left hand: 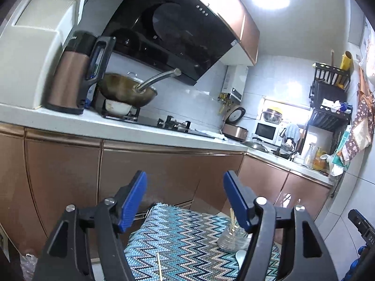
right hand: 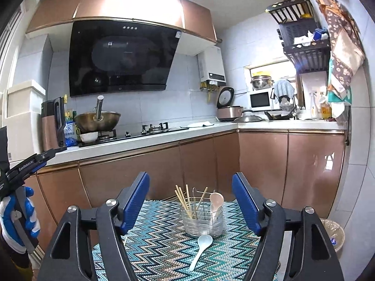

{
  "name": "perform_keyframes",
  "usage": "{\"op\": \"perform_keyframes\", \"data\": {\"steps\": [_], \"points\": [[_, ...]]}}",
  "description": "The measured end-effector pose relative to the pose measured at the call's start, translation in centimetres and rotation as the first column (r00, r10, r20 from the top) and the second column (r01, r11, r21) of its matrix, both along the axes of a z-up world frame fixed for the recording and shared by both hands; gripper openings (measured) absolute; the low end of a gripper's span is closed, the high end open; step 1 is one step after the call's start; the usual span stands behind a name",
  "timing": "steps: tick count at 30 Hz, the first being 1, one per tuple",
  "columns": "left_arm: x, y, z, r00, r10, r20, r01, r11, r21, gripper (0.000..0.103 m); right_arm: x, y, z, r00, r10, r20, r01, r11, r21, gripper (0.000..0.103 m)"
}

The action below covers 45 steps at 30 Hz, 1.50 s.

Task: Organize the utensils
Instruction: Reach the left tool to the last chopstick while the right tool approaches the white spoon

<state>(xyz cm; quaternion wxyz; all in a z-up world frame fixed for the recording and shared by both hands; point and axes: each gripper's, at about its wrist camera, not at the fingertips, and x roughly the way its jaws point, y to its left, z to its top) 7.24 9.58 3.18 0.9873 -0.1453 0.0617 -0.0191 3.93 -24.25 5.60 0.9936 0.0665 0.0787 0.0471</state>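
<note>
A clear utensil holder (right hand: 202, 220) stands on a zigzag-patterned mat (right hand: 159, 245); several chopsticks (right hand: 184, 199) and a pale spoon (right hand: 216, 199) stick up out of it. In front of the holder a light-blue spoon (right hand: 201, 250) lies flat on the mat. My right gripper (right hand: 190, 179) hovers before the holder, open and empty. In the left wrist view the holder (left hand: 232, 238) is half hidden behind a finger, and a single chopstick (left hand: 159, 267) lies on the mat (left hand: 182, 238). My left gripper (left hand: 185, 175) is open with nothing in it.
Copper-fronted cabinets (right hand: 199, 159) run behind the mat under a white counter (right hand: 140, 142). On it are a wok (right hand: 97, 119) on the stove, a kettle (left hand: 70, 79) and a rice cooker (right hand: 228, 110). A lined bin (right hand: 334, 234) stands at the right. A gloved hand (right hand: 18, 217) holds the left gripper.
</note>
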Motion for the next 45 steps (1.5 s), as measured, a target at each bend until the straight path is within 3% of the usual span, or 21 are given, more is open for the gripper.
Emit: {"op": "perform_keyframes", "data": {"steps": [6, 13, 22, 30, 37, 45], "points": [[2.3, 0.4, -2.4, 0.993, -0.011, -0.12, 0.011, 1.0, 0.003, 0.066, 1.1, -1.4, -1.8, 0.999, -0.012, -0.046, 0.014, 0.999, 0.038, 0.072], [6.2, -0.1, -6.4, 0.956, -0.036, -0.289, 0.043, 0.999, 0.016, 0.066, 3.0, -3.1, -4.5, 0.993, -0.022, -0.114, 0.031, 0.996, 0.078, 0.072], [10.7, -1.2, -12.1, 0.887, -0.033, -0.461, 0.057, 0.998, 0.039, 0.066, 6.8, -5.0, -8.8, 0.972, -0.018, -0.234, 0.047, 0.992, 0.117, 0.072], [14.6, -1.3, -17.4, 0.799, -0.04, -0.6, 0.062, 0.998, 0.016, 0.066, 10.0, -5.5, -12.1, 0.946, 0.003, -0.323, 0.042, 0.99, 0.133, 0.072], [16.9, -1.6, -21.1, 0.733, -0.038, -0.68, 0.063, 0.998, 0.012, 0.066, 12.5, -5.7, -15.0, 0.918, 0.023, -0.395, 0.039, 0.988, 0.149, 0.072], [18.8, -2.5, -24.1, 0.675, -0.032, -0.737, 0.084, 0.996, 0.034, 0.066, 14.9, -5.5, -17.9, 0.887, 0.041, -0.459, 0.036, 0.987, 0.158, 0.072]]}}
